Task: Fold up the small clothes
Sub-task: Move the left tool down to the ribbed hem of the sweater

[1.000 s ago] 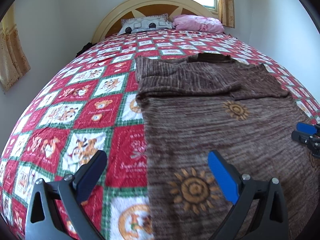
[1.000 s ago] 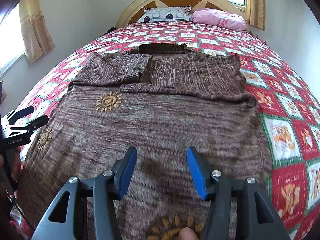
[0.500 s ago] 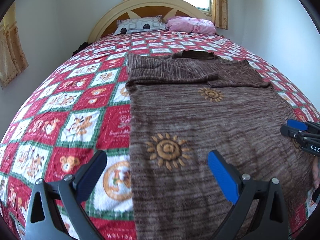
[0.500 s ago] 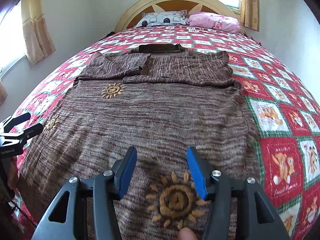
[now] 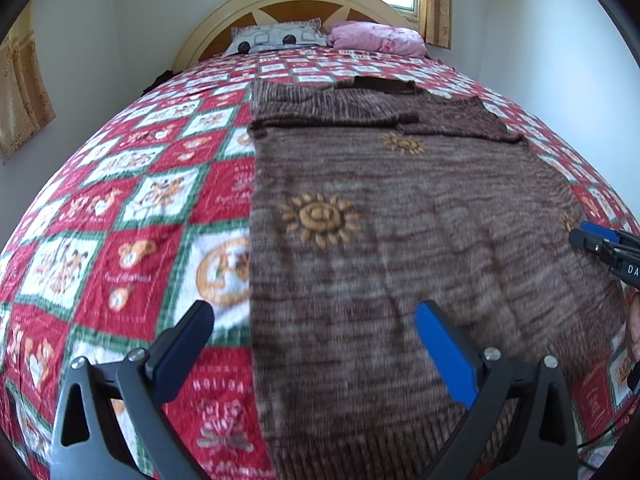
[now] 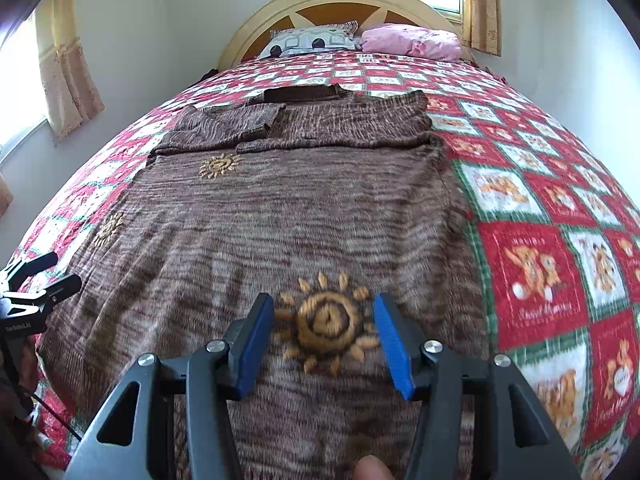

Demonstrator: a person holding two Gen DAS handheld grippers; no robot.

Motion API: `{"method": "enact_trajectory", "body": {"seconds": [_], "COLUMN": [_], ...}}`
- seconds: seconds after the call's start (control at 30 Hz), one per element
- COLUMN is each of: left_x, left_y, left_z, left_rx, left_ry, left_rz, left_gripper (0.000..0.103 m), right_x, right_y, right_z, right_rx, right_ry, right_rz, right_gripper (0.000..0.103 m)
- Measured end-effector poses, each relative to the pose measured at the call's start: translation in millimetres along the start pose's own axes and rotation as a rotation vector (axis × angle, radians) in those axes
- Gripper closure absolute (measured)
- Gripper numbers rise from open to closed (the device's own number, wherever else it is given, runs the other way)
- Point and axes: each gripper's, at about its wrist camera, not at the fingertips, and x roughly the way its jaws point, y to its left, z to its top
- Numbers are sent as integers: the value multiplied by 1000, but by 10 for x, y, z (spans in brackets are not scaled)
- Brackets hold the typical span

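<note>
White walls and yellow curtains (image 6: 68, 60) frame a bed (image 5: 120, 208) with a red, green and white patchwork quilt, an arched headboard (image 6: 340, 4), a patterned pillow (image 5: 276, 38) and a pink pillow (image 5: 376, 38). On the quilt lies a brown knit sweater (image 5: 400, 240) with embroidered suns, spread flat, both sleeves folded across its chest near the dark collar. Over its hem, the left gripper (image 5: 316, 344) hangs with its jaws spread wide, straddling the sweater's left edge and holding nothing. Above a sun motif (image 6: 326, 322), the right gripper (image 6: 324, 344) hangs with jaws parted and empty.
</note>
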Motion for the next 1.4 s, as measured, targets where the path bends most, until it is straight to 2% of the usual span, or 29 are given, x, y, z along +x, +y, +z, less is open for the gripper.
{"method": "enact_trajectory", "body": {"seconds": [0.27,0.67,1.4], "left_x": [-96,-215,-331], "left_y": [-81,-194,-156], "left_z": [-172,-287,-469], "left_rx": [56,85,27], "left_ry": [2,-1,23], "left_rz": [30,39,10], "left_gripper": [0,0,0], "right_x": [-189,-314,-534], "right_y": [32,51,-38], "right_z": [-256,-464,-683], "right_rx": [-32,-32,-12], "right_ry": [-4,7,-4], "right_rz": [-15,-38,-9], "right_gripper": [49,49,49]}}
